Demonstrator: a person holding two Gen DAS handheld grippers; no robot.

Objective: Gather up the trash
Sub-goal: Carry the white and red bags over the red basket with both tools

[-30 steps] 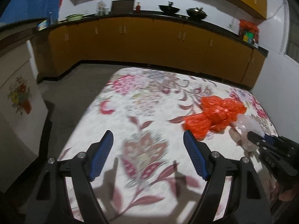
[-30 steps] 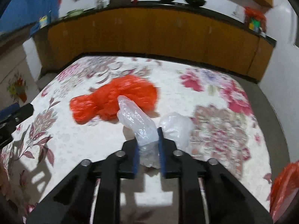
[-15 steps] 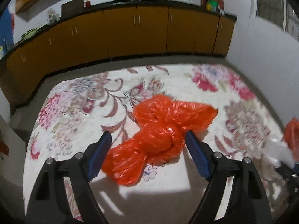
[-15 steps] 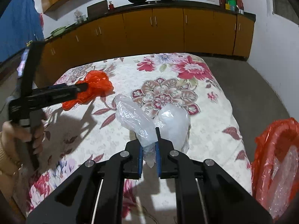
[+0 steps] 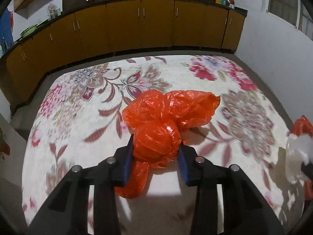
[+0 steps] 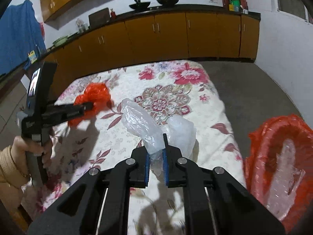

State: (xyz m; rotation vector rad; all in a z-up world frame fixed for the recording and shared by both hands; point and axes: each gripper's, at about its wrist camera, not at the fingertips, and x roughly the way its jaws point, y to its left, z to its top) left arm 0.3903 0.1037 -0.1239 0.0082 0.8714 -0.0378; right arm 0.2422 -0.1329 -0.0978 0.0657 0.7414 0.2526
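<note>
A crumpled orange plastic bag point(image 5: 172, 107) lies on the floral-cloth table point(image 5: 78, 117). My left gripper point(image 5: 156, 143) has its jaws closing around the bag's near lump, and the blue pads touch it on both sides. The right wrist view shows the same orange bag point(image 6: 93, 94) at the left gripper's tip point(image 6: 88, 104), with a person's hand holding the handle. My right gripper point(image 6: 155, 143) is shut on a clear plastic bag point(image 6: 137, 117) held above the table's right side. A second clear lump point(image 6: 182, 129) sits just behind it.
An open orange trash bag point(image 6: 277, 141) with clear plastic inside hangs off the table's right edge. Orange cabinets point(image 5: 140, 25) under a dark counter run along the far wall. Grey floor point(image 6: 244, 90) lies between them and the table.
My left gripper came over the orange bag and its jaws narrowed onto it. My right gripper carried the clear bag toward the table's right side, bringing the open trash bag into view.
</note>
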